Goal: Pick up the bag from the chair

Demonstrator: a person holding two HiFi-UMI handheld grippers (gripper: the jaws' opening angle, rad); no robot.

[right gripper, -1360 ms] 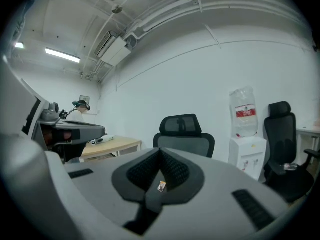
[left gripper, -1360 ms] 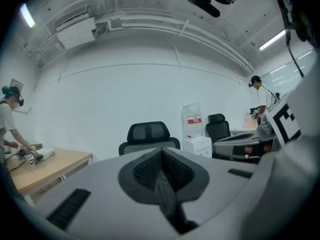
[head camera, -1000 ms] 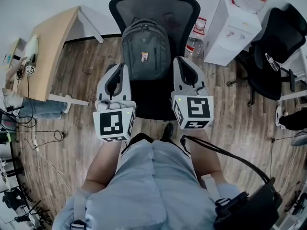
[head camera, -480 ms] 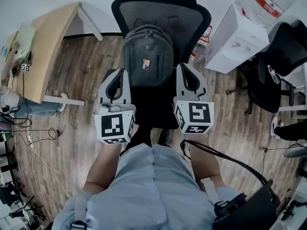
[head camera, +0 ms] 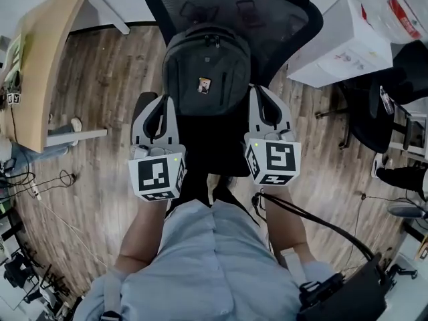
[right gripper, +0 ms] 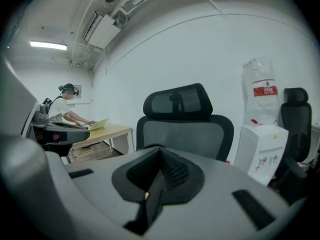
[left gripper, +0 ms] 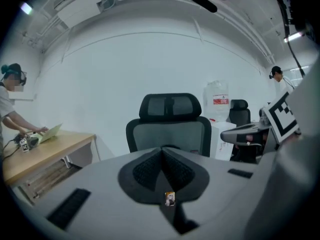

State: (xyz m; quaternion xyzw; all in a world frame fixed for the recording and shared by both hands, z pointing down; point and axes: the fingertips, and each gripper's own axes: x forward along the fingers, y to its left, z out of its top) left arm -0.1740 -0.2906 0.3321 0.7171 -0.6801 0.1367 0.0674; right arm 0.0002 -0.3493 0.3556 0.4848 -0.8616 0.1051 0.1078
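A wooden desk [head camera: 40, 65] stood at the left on the wood-plank floor [head camera: 100, 166], and loose cables [head camera: 41, 184] lay near it. At the desk a person [right gripper: 62, 106] leaned over an open laptop [right gripper: 99, 124]. At the right, a white water dispenser [head camera: 341, 42] carried a large bottle [right gripper: 260, 94] with a red label. Just beside it was a spare black office chair [head camera: 409, 69]. The wall [left gripper: 150, 59] behind was plain white.

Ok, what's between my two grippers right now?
In the head view, the lower end of the grey bag sits between the left gripper and right gripper, both shut and empty. Nearer you, there is only the black chair seat.
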